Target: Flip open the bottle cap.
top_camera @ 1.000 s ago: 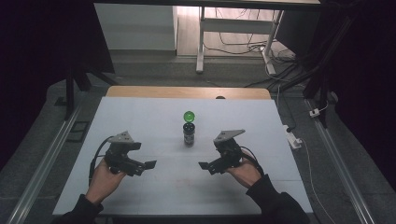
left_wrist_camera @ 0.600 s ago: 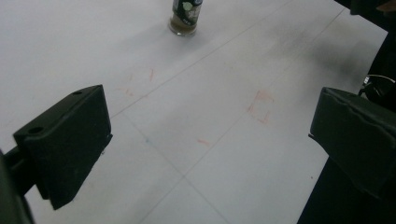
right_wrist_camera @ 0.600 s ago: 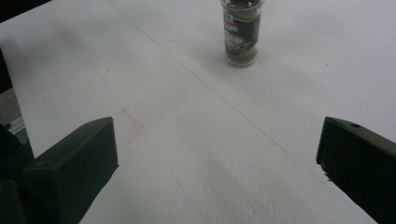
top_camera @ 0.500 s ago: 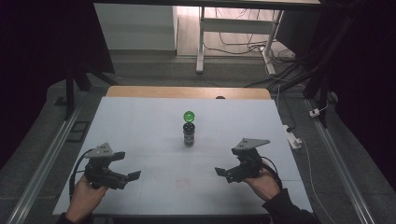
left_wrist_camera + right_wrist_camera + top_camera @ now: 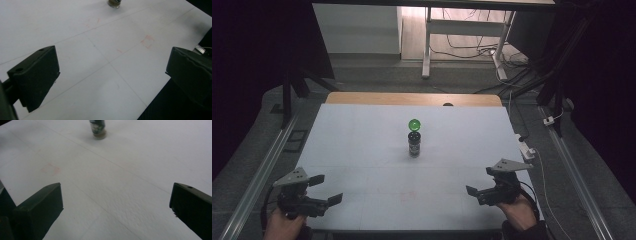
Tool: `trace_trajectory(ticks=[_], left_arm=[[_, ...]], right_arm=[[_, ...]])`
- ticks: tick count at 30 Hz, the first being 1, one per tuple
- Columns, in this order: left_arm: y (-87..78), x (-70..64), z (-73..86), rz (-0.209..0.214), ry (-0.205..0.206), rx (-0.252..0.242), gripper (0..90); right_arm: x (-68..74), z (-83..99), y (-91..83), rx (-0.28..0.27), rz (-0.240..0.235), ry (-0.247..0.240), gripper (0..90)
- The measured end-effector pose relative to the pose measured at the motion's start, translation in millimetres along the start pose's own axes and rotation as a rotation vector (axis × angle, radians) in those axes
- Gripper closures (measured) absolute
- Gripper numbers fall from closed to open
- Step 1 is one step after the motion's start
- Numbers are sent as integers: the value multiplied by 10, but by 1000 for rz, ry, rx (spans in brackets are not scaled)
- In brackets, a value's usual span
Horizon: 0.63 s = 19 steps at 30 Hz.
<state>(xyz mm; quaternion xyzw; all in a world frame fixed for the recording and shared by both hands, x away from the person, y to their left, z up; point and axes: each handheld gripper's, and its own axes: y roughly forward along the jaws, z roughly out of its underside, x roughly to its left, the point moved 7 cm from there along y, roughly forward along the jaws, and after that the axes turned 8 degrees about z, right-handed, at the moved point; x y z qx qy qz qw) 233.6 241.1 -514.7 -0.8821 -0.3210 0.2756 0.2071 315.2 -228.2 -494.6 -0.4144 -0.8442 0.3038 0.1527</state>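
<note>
You're over a white table top (image 5: 362,150) with a wood strip at 12 o'clock | grey floor (image 5: 377,75) all round | white desk legs (image 5: 428,45) and loose cables (image 5: 472,42) at 12 | metal rail (image 5: 257,170) at 9 | dark at both sides, light at 12

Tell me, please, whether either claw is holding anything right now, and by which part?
Nothing is held. The left claw and the right claw are both open, apart from the bottle standing mid-table.
</note>
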Motion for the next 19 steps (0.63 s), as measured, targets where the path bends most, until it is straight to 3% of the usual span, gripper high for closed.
trace_trajectory(ticks=[7, 14, 19], left_arm=[[-142, 69, 136, -54, -28, -8, 0], [-185, 111, 229, -107, -39, 40, 0], [-154, 111, 232, -113, -37, 74, 0]], right_arm=[[-146, 188, -180, 8, 61, 34, 0], [-207, 339, -278, 45, 87, 70, 0], [-239, 371, -308, 53, 94, 95, 0]])
